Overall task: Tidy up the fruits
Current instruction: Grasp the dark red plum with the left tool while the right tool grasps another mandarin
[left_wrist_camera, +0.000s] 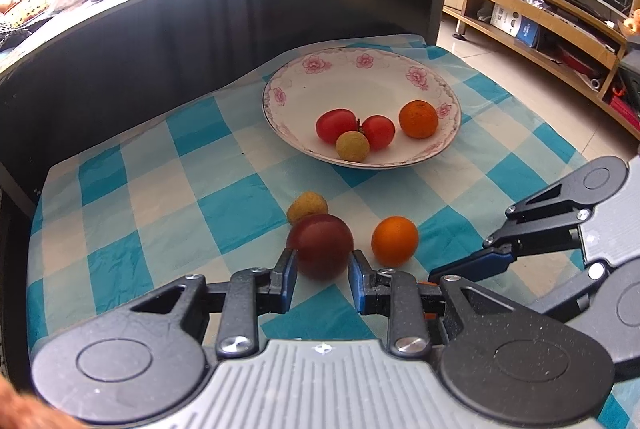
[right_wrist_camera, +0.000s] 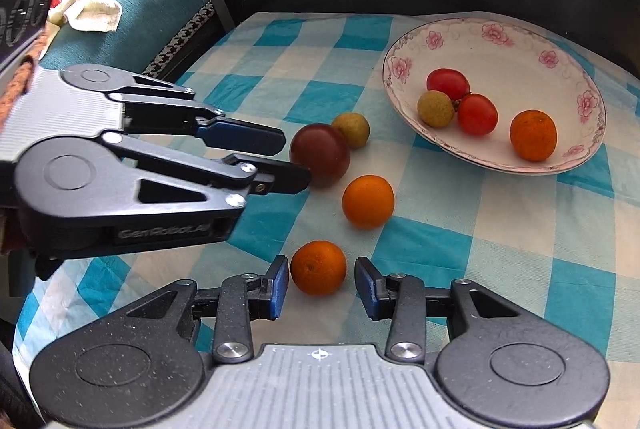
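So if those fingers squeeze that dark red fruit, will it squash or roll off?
The dark red fruit looks round and smooth, so it would likely roll on the flat checked cloth if nudged. Its glossy skin may be slippery between the left gripper pads. It looks plum-like, so a hard squeeze could probably bruise it.

My left gripper [left_wrist_camera: 322, 279] is showing a ribbed grey body with a small crosshair mark, two black speckled round-ended plates with embossed circles and triangular cut-outs, silver screws at the link pivots, and blue pads [left_wrist_camera: 289, 279] lining its black fingers. My right gripper [right_wrist_camera: 321, 283] is looking the same: grey ribbed body, black links, silver screws, blue pads [right_wrist_camera: 279, 283]. Seen side-on from the right wrist camera, my left gripper is wearing raised "GenRobot.AI" lettering on its black flank, and a patch of orange-brown sleeve is showing behind it.
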Demonstrator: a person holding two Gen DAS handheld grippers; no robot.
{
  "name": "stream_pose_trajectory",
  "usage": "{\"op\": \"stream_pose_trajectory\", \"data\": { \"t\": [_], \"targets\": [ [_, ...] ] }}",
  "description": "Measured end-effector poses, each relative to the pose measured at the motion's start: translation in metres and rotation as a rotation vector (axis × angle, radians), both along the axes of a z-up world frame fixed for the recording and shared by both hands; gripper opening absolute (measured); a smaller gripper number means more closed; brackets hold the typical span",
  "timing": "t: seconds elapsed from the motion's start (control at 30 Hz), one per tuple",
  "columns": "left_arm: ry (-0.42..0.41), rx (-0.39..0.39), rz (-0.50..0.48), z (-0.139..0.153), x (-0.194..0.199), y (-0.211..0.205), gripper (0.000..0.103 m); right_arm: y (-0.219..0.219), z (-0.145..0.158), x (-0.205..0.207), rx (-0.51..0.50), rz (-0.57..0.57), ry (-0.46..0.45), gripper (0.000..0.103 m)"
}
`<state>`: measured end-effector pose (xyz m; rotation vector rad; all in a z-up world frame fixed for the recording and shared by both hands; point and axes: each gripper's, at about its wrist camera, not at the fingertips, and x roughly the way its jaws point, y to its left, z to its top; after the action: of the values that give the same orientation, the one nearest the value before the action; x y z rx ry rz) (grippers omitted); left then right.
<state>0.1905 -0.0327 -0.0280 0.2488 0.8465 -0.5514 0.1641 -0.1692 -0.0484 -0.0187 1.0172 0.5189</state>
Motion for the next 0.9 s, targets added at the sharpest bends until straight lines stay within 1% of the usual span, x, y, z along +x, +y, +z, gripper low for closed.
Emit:
{"op": "stream_pose_trajectory", "data": {
  "t": [0.17,0.23,0.3,0.43,0.6,0.77,0.9],
  "targets": [
    [-0.004,-0.008,0.004,-0.003,0.007,-0.004,0.045,-0.001,0.0,-0.001,-0.004,-0.003,-0.004,0.033],
    [-0.003,-0.007,0.0,-0.005,0.009,-0.007,0.051,-0.001,0.0,-0.001,-0.005,-0.003,-0.003,0.032],
    [-0.004,-0.008,-0.001,-0.007,0.01,-0.009,0.053,-0.002,0.0,-0.001,-0.005,-0.004,-0.002,0.031],
    [-0.008,-0.02,0.002,-0.008,0.014,-0.012,0.053,-0.002,0.001,-0.001,-0.005,-0.006,-0.001,0.025],
    [-0.008,-0.044,0.015,-0.009,0.018,-0.014,0.052,-0.002,0.003,-0.002,-0.008,-0.008,0.005,0.025],
    [0.02,-0.084,0.033,-0.011,0.022,-0.011,0.05,-0.006,0.004,-0.004,-0.01,-0.02,0.006,0.025],
    [0.075,-0.142,0.062,-0.012,0.028,-0.002,0.049,-0.011,0.006,-0.003,-0.014,-0.039,0.005,0.025]
  ]
}}
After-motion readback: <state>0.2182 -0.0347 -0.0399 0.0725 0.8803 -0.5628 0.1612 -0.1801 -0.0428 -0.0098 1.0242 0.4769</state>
